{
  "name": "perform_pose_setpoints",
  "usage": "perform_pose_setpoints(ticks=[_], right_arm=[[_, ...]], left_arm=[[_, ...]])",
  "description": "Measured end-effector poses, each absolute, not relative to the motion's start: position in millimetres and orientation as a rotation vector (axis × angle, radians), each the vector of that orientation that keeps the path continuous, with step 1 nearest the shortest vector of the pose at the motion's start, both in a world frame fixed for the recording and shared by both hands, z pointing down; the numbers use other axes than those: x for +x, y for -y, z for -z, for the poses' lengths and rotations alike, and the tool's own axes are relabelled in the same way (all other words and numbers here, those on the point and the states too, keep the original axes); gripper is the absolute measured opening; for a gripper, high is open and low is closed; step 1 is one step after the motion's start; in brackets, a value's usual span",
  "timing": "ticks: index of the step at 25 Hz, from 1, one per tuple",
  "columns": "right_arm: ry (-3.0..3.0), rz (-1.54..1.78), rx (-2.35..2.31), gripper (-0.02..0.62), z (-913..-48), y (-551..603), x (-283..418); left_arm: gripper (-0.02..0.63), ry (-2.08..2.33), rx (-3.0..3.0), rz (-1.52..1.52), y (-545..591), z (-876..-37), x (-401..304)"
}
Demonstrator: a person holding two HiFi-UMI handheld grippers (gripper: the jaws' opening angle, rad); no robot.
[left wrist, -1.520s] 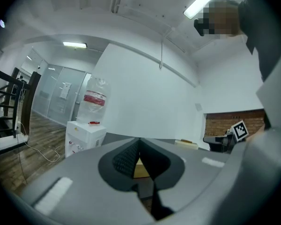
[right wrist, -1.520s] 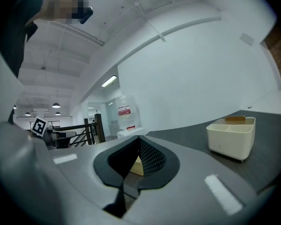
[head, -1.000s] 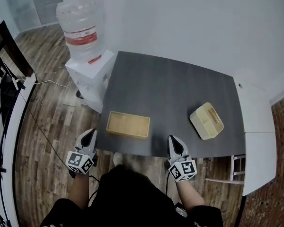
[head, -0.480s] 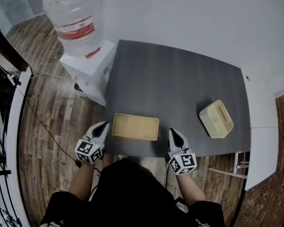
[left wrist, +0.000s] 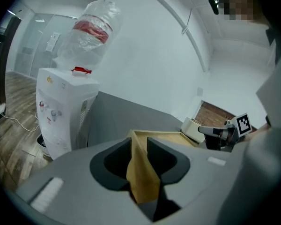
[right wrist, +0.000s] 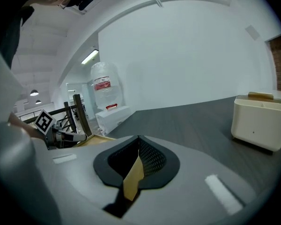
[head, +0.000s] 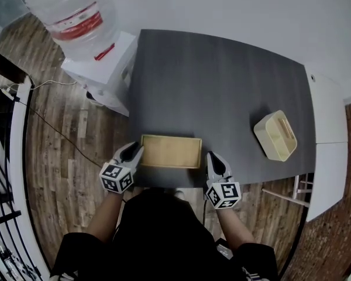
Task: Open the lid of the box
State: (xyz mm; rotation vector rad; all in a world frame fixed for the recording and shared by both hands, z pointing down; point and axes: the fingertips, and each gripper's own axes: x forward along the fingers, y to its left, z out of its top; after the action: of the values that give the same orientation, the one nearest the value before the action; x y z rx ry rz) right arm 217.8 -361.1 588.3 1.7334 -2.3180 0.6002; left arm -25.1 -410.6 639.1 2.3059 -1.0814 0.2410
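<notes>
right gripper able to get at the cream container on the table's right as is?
Likely not at once: the right gripper is shut on the tan box's right end. Once it lets go, only bare table lies between it and the cream container.

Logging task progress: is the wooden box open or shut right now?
Shut, it seems: the wooden box shows a flat top with no gap, while the left tool and right tool clamp its ends.
</notes>
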Motion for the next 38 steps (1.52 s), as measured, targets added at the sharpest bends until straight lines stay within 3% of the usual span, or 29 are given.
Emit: perform_pose_setpoints(ticks=[13,38], right_arm=[[2.188,-0.722,1.698,0.091,-629,375,203],[2.18,-0.807,1.604,0.072,-639,376,205]], left_arm=[[0.074,0.982,2.295,-0.204,406,-637,-19],[0.067,1.087,2.179,-0.23,408,-640,-27]])
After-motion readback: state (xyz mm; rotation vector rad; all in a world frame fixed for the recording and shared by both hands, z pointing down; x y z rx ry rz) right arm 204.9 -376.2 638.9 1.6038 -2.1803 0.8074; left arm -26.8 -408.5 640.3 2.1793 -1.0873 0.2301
